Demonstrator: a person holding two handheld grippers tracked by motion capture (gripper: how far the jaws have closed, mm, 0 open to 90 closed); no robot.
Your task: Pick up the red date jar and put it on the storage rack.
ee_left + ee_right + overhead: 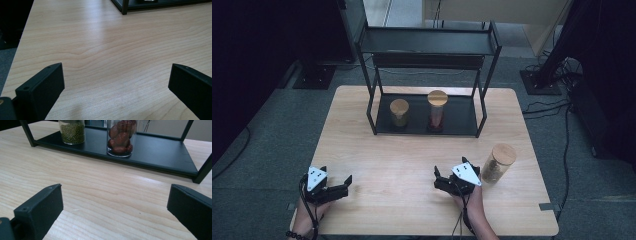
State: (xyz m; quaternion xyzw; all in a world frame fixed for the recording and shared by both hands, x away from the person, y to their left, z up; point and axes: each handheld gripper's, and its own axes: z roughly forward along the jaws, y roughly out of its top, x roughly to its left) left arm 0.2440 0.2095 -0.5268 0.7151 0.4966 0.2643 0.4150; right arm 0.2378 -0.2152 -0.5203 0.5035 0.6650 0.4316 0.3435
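A clear glass jar with a round wooden lid is seen standing upright on the light wooden table, toward its right edge. Brownish contents are visible through the glass, though what they are cannot be made out. The lid is seated flat on top. The jar is placed on the bare tabletop in front of the black shelf's right leg, well apart from it, and just beside the right gripper.
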